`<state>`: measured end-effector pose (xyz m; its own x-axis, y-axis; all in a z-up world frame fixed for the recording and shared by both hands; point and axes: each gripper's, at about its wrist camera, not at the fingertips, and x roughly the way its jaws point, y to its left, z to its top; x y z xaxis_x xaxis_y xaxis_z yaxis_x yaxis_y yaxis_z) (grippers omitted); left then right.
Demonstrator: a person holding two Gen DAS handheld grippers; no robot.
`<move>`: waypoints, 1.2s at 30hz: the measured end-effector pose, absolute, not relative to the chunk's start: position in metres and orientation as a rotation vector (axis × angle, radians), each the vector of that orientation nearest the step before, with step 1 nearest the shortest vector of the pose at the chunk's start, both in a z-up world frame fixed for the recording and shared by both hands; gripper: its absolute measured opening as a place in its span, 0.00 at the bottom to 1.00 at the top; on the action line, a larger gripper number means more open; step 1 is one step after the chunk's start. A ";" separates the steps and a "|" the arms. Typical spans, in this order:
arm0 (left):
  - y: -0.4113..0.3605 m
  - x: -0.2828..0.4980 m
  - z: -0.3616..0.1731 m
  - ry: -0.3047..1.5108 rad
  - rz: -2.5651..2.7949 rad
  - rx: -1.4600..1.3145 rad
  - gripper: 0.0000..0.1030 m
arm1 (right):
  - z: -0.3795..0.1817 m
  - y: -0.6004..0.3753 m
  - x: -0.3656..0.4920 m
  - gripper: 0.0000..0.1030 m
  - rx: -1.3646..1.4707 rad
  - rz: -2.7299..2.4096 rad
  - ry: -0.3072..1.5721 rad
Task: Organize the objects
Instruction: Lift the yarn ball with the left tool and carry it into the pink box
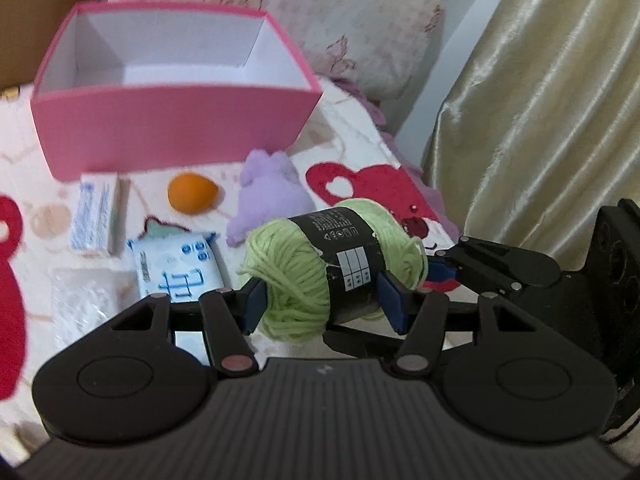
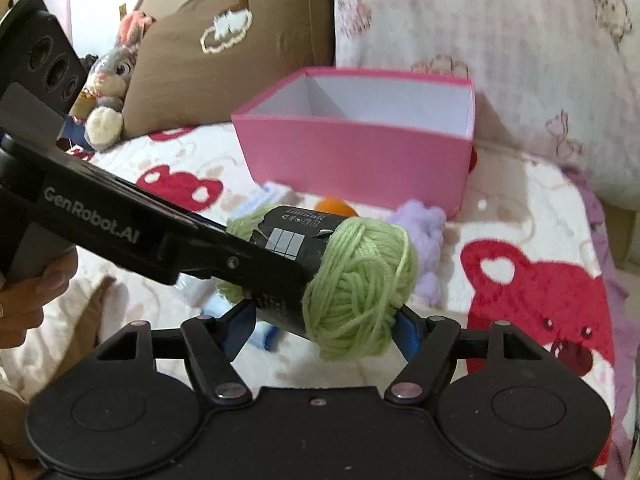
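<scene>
A ball of light green yarn [image 1: 292, 276] with a black paper label hangs above the bed. My left gripper [image 1: 322, 306] is shut on it across its middle. My right gripper [image 2: 324, 330] is shut on the same yarn ball [image 2: 360, 292] from its ends, and one of its fingers [image 1: 440, 270] shows in the left wrist view. An open pink box [image 1: 172, 128] with a white inside stands behind, holding nothing. On the blanket in front of it lie an orange egg-shaped sponge [image 1: 191, 194], a purple plush [image 1: 272, 200], a white and blue carton [image 1: 96, 216] and a blue-printed packet [image 1: 180, 268].
A clear plastic bag [image 1: 84, 304] lies at the near left. A beige curtain [image 1: 540, 100] hangs along the right. A floral pillow [image 2: 500, 32], a brown cushion [image 2: 224, 40] and a grey bunny toy [image 2: 110, 80] line the back. A person's hand [image 2: 24, 300] grips the left tool.
</scene>
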<state>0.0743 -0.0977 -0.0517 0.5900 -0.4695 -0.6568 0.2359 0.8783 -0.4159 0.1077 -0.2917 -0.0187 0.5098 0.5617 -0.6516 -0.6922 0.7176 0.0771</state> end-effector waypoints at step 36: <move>-0.036 0.196 0.069 0.713 -0.359 -0.165 0.57 | 0.100 -0.214 0.233 0.63 -0.243 0.690 0.618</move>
<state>0.1958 -0.0363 0.0685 0.6985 -0.3759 -0.6089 0.2649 0.9263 -0.2679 0.2335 -0.2138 0.1000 0.6028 0.5197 -0.6055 -0.6586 0.7524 -0.0099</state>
